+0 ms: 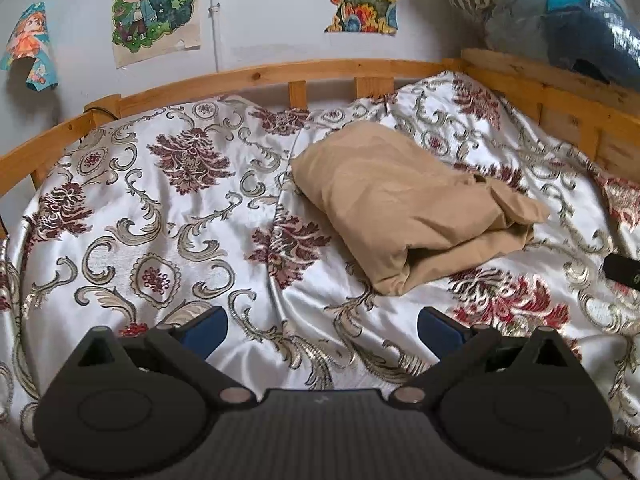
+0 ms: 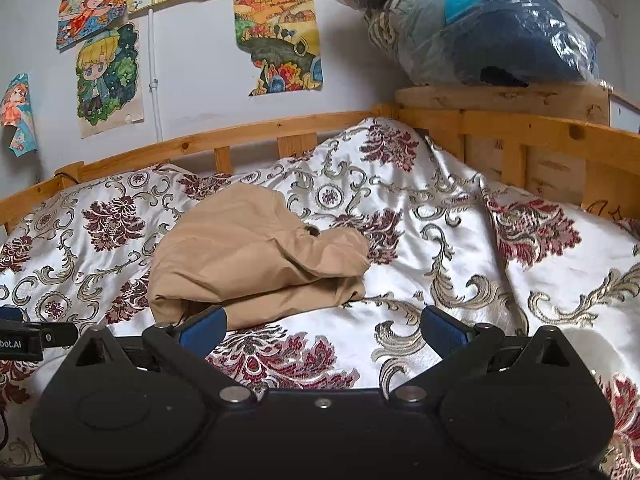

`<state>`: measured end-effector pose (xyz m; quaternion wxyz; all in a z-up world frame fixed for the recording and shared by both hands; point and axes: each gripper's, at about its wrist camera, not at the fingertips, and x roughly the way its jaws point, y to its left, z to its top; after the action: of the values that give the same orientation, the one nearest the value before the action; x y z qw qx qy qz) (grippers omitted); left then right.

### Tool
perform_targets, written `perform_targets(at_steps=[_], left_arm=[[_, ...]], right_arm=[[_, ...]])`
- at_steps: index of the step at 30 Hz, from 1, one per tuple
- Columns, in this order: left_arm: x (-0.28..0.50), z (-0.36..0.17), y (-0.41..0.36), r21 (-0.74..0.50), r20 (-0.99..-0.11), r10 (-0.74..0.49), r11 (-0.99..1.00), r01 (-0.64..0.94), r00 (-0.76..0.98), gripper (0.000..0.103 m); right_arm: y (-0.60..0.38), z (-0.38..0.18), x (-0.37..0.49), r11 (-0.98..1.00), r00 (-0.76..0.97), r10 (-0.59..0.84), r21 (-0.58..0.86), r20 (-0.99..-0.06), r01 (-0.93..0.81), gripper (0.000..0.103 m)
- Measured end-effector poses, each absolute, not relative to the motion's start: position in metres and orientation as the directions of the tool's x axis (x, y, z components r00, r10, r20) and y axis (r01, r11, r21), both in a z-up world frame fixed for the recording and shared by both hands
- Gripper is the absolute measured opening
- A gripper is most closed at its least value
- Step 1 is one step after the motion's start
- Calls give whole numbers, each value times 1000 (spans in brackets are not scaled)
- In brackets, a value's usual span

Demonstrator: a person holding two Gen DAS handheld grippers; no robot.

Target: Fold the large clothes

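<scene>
A tan garment (image 1: 404,204) lies folded into a thick bundle on the patterned bedspread (image 1: 160,208). In the right wrist view the garment (image 2: 248,256) sits just ahead and left of centre. My left gripper (image 1: 322,326) is open and empty, low over the bedspread, short of the bundle's near edge. My right gripper (image 2: 322,326) is open and empty, its left finger (image 2: 206,326) close to the bundle's near edge. The right gripper's tip (image 1: 622,272) shows at the right edge of the left wrist view; the left gripper (image 2: 24,338) shows at the left edge of the right wrist view.
A wooden bed rail (image 1: 256,76) runs along the far side and the right side (image 2: 520,128). A plastic bag of dark bedding (image 2: 500,24) rests on the headboard corner. Posters (image 1: 154,8) hang on the white wall. The bedspread bunches up towards the right corner (image 2: 392,148).
</scene>
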<state>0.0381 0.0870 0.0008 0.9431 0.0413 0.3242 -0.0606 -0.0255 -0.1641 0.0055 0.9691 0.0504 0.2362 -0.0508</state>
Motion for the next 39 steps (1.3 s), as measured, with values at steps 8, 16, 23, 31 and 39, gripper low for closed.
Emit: perform_targets(at_steps=[8,16,23,31,39], left_arm=[[40,4,85,92,-627,-47,987,134,777,102],[42,2,86,95,-635,-43,986,134,771,102],[43,2,87,93,-643,-43,987,133,765,102],[44,0,87,92,-651,-47,986,140,757,102],[47,-3,87,87,-665,-45,987,137,746,102]], right_arm=[[-163,5,-24,986,872,-75,93,-484,136,102],[-161,4,-24,986,869,-76,96,-488,140,102],[-162,2,-21,985,863,-74,99,-499,142,102],[-165,-1,-18,984,852,-79,97,-517,150,102],[-169,-14,-14,977,804,-89,106,-588,185,102]])
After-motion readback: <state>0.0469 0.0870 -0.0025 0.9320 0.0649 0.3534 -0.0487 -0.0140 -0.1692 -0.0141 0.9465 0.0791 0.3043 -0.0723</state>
